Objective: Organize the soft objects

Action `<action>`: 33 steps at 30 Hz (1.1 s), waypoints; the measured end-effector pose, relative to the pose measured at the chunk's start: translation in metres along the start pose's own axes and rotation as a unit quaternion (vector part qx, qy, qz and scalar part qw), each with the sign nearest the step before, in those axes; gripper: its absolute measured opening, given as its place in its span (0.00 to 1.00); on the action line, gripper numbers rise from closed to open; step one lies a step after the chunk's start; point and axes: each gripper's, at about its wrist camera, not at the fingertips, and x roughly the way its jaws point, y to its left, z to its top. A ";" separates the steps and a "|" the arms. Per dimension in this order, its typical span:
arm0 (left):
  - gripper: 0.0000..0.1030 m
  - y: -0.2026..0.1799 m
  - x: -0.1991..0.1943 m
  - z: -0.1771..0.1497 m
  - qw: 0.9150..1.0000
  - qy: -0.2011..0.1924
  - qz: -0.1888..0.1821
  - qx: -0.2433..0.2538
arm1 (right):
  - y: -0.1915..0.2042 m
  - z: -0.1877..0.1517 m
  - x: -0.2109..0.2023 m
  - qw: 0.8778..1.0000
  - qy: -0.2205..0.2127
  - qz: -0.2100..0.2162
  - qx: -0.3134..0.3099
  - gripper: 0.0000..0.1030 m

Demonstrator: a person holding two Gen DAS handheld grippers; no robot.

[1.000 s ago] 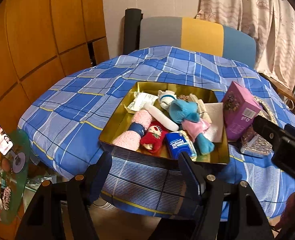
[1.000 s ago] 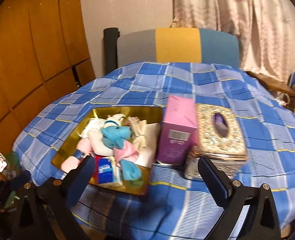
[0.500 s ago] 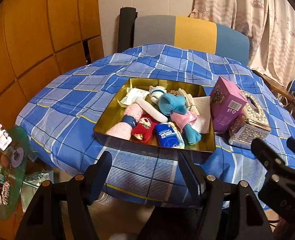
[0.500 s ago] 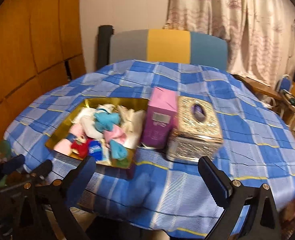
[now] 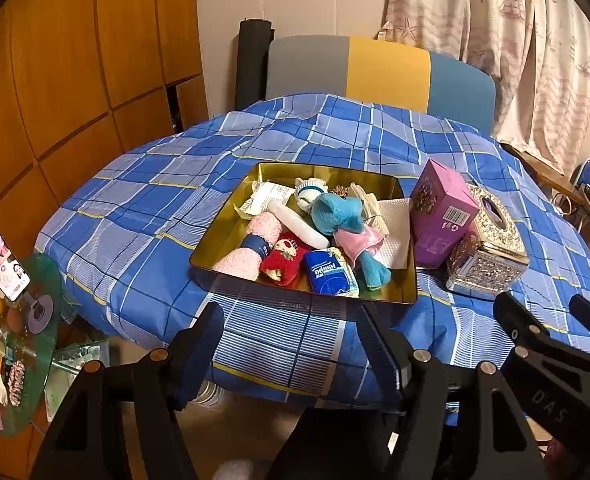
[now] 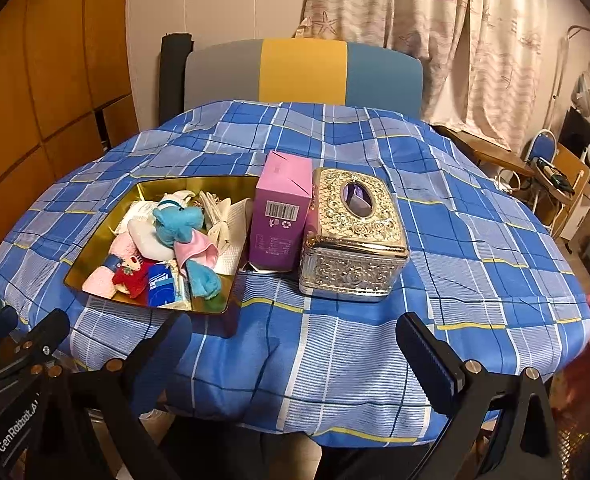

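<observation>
A gold tray [image 5: 231, 224] [image 6: 95, 246] on the blue plaid table holds soft items: a blue plush toy [image 5: 335, 212] [image 6: 175, 220], a pink rolled towel [image 5: 247, 244], a red doll sock [image 5: 283, 256], a blue tissue pack [image 5: 329, 272] [image 6: 161, 284] and white cloths. My left gripper [image 5: 291, 344] hangs open below the table's near edge, in front of the tray. My right gripper [image 6: 295, 356] is open too, near the table edge in front of the silver tissue box [image 6: 351, 236]. Neither holds anything.
A purple carton [image 5: 439, 216] [image 6: 281, 216] stands between the tray and the silver box [image 5: 487, 248]. A grey, yellow and blue chair back [image 6: 303, 72] is behind the table. A glass side table [image 5: 23, 344] with a phone stands at the left. Curtains hang at the right.
Both grippers have pulled back and away from the table, so the tray and boxes look smaller and farther. Both stay open; nothing on the table has moved.
</observation>
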 end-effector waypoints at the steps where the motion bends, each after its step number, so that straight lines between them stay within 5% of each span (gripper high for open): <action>1: 0.68 0.001 -0.003 0.001 1.000 -0.003 0.001 -0.003 | 0.000 0.000 -0.002 1.000 -0.002 0.001 0.001 1.00; 33: 0.68 0.001 -0.003 0.001 1.000 -0.003 0.012 0.000 | -0.004 0.001 -0.002 1.000 0.005 -0.001 0.011 1.00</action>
